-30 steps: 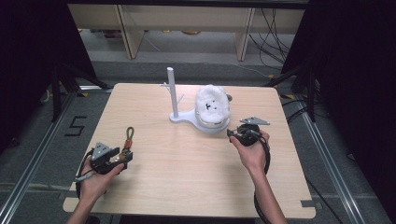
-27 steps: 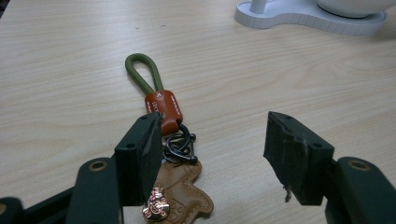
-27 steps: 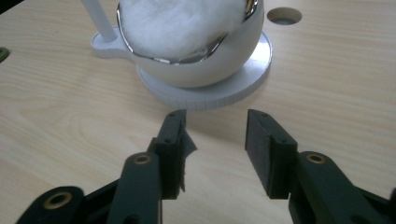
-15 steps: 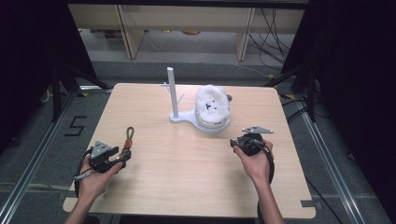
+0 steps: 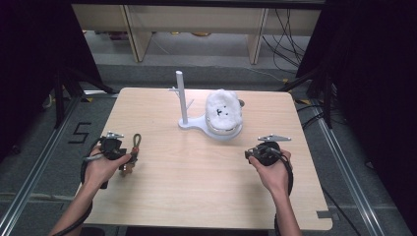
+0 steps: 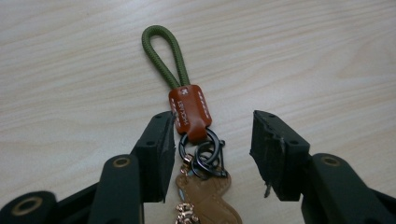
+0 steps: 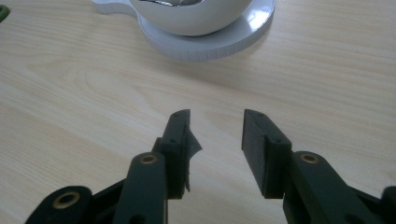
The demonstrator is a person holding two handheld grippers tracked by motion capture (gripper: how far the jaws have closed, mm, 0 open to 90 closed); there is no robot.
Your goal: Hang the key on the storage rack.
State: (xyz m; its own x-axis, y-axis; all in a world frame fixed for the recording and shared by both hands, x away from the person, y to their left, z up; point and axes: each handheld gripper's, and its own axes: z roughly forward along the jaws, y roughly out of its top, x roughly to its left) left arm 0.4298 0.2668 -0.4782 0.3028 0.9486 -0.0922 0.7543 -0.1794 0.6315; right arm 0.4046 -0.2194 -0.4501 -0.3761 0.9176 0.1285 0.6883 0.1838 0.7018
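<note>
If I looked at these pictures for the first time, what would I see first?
Probably the fluffy white ball in a bowl on the white stand, at the far middle of the table. Next, the keychain with its green loop, lying on the wood between the open jaws of the left gripper.

Keychain [image 5: 134,151] on table [image 5: 196,196] at left, stand [image 5: 183,101] behind centre, bowl [image 5: 223,129] right of it

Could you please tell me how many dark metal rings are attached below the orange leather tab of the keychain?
2: both dark rings hang interlinked just under the orange tab, between the left tool's open jaws; more hardware may be hidden lower down.
</note>
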